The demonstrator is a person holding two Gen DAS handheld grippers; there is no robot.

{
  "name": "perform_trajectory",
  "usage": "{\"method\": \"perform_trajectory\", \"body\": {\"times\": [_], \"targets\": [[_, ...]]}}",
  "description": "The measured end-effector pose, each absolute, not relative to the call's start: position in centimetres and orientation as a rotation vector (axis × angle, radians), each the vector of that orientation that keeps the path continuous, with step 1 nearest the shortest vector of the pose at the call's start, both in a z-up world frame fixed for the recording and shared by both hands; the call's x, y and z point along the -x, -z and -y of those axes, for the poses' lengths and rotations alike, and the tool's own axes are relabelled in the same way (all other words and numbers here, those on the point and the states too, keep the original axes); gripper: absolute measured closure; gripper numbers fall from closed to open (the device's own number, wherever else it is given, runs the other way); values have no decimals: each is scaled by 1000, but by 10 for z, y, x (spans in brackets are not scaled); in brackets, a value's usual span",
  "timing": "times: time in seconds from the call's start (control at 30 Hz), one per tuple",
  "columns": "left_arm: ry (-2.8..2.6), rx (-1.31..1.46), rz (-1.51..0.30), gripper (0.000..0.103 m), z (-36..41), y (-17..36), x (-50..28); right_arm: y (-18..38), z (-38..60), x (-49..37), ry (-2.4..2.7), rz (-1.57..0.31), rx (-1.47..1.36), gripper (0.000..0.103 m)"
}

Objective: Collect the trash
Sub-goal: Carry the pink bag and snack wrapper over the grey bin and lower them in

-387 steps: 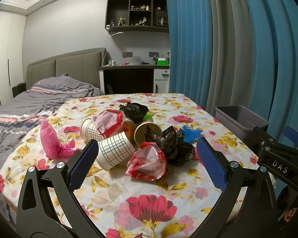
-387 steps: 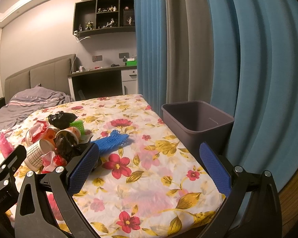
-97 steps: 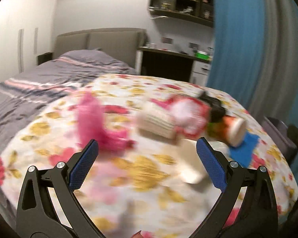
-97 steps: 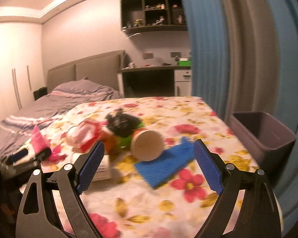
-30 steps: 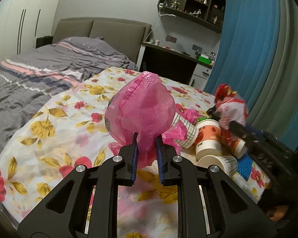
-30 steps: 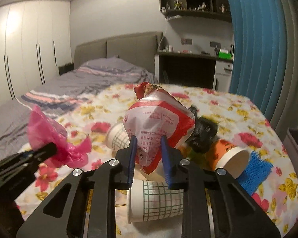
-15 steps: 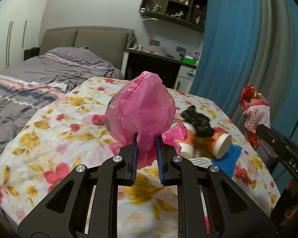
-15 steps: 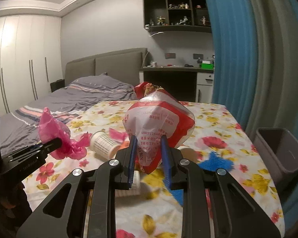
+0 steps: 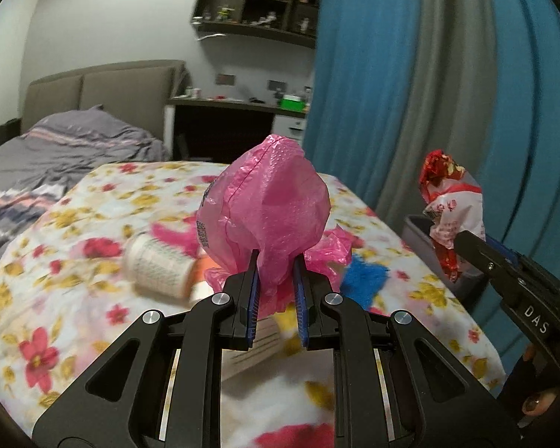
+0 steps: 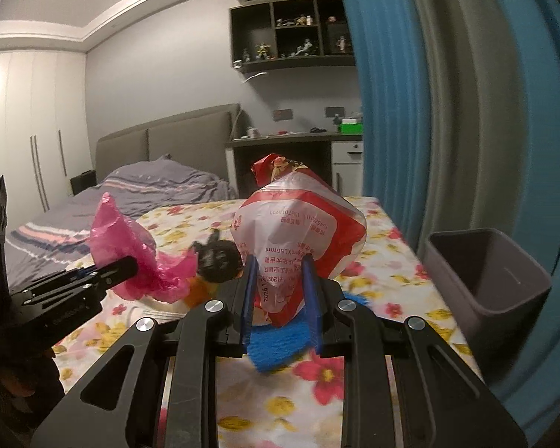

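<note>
My left gripper (image 9: 275, 261) is shut on a crumpled pink plastic bag (image 9: 267, 209), held up above the floral tablecloth (image 9: 56, 224). My right gripper (image 10: 279, 266) is shut on a red-and-white plastic bag (image 10: 298, 224) and holds it above the table too. In the left wrist view the red-and-white bag (image 9: 450, 201) hangs in front of the grey bin (image 9: 414, 227). From the right wrist view the pink bag (image 10: 130, 250) shows at the left. A grid-pattern paper cup (image 9: 158, 265), a black bag (image 10: 216, 257) and a blue foam net (image 10: 280, 343) lie on the table.
The open grey bin (image 10: 489, 280) stands beside the table's right edge, against blue and grey curtains (image 10: 466, 112). A bed with grey bedding (image 10: 149, 186) lies behind the table, and a dark desk (image 9: 224, 123) stands at the back wall.
Both grippers have swung to the right with their bags, towards the curtain side. The bin now shows larger on the right; the cups have slid leftward in view.
</note>
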State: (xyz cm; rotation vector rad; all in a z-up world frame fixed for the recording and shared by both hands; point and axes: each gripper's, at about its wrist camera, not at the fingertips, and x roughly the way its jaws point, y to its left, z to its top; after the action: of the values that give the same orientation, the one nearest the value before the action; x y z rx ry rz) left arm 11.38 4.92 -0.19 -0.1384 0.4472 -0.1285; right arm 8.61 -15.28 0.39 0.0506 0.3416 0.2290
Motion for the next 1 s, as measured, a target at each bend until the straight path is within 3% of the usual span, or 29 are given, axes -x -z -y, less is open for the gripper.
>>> {"method": "perform_trajectory", "body": {"times": [1.0], "targets": [[541, 9, -440, 87, 216, -4, -248, 24, 366, -141, 157, -318, -171, 78]]}}
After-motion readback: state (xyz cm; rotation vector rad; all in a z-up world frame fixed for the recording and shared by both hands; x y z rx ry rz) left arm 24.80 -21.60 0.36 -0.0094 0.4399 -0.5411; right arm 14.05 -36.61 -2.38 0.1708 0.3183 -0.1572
